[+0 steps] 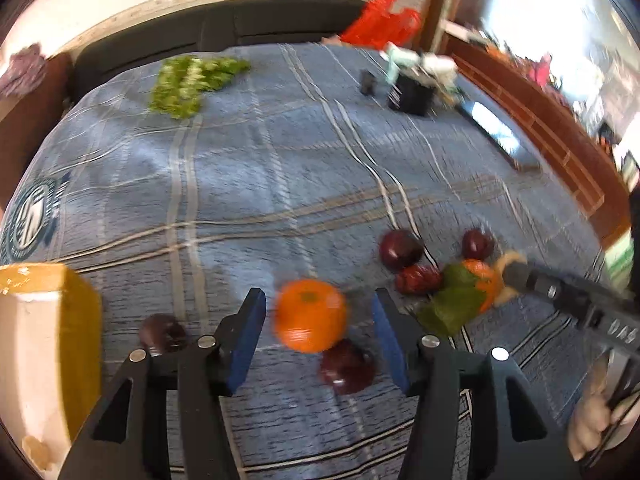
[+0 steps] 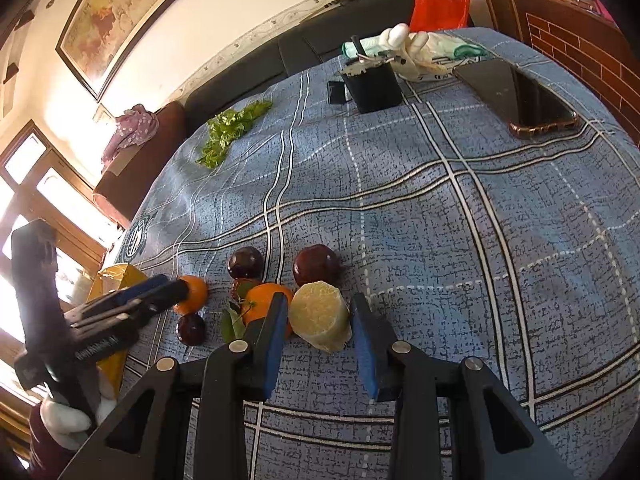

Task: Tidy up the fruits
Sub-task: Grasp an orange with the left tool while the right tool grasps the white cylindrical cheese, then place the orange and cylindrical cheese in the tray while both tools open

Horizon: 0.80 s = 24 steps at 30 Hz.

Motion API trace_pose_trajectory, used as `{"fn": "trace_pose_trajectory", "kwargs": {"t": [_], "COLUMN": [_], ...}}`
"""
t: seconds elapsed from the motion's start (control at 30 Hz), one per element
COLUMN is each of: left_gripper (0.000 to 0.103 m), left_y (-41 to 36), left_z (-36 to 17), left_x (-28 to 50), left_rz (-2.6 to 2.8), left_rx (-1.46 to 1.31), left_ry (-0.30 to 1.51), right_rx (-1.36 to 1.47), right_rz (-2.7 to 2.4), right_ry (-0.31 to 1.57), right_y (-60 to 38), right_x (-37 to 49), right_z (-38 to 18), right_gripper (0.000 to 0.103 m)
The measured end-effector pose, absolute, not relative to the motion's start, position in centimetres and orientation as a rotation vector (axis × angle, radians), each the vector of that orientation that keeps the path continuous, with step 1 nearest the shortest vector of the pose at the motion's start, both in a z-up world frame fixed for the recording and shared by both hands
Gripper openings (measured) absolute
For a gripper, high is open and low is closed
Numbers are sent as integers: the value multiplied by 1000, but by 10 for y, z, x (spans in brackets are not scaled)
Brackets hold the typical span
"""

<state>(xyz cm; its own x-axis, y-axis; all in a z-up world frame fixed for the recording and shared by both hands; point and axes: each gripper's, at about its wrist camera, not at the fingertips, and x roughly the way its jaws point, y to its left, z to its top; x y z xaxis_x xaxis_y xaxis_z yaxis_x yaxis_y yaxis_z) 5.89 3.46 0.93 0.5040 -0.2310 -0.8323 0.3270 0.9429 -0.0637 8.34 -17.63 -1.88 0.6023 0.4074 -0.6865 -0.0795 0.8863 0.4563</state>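
Observation:
In the left wrist view my left gripper point(image 1: 318, 320) is open, its blue pads either side of an orange point(image 1: 310, 315) without touching it. Dark red plums lie around: one point(image 1: 347, 366) just below the orange, one point(image 1: 162, 332) at the left, others point(image 1: 400, 249) to the right. A second orange with a green leaf point(image 1: 478, 284) lies at the right gripper's tip. In the right wrist view my right gripper point(image 2: 320, 320) is open around a pale yellow cut fruit chunk point(image 2: 320, 320). The leafy orange point(image 2: 262, 304) and plums point(image 2: 316, 266) lie just beyond.
A yellow box point(image 1: 48, 344) stands at the left edge of the blue checked tablecloth point(image 2: 440, 220). Green leafy herbs point(image 2: 230, 130), a black cup point(image 2: 374, 86), white gloves point(image 2: 416, 46), a phone point(image 2: 528, 100) and a red bag point(image 2: 440, 0) lie at the far side.

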Motion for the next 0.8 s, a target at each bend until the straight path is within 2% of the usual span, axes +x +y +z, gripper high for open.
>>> {"fn": "trace_pose_trajectory", "kwargs": {"t": [0.07, 0.13, 0.23, 0.37, 0.53, 0.6, 0.63, 0.8], "left_gripper": [52, 34, 34, 34, 34, 34, 34, 34], "left_y": [24, 18, 20, 27, 47, 58, 63, 113], "left_z": [2, 2, 9, 19, 35, 44, 47, 74], "left_x": [55, 50, 46, 42, 25, 12, 7, -28], "left_rz": [-328, -328, -333, -309, -289, -276, -270, -171], "left_rx": [168, 211, 184, 148, 61, 29, 17, -56], "left_ry": [984, 960, 950, 918, 883, 862, 854, 793], "right_rx": [405, 412, 419, 413, 370, 361, 359, 369], "right_rz": [293, 299, 302, 289, 288, 311, 315, 315], "right_ry": [888, 893, 899, 905, 874, 870, 870, 852], "right_y": [-176, -177, -178, -177, -171, -169, -169, -172], "right_x": [84, 86, 88, 89, 88, 88, 88, 82], "right_z": [-19, -20, -21, -24, -22, -21, -21, -18], "right_gripper": [36, 36, 36, 47, 47, 43, 36, 36]}}
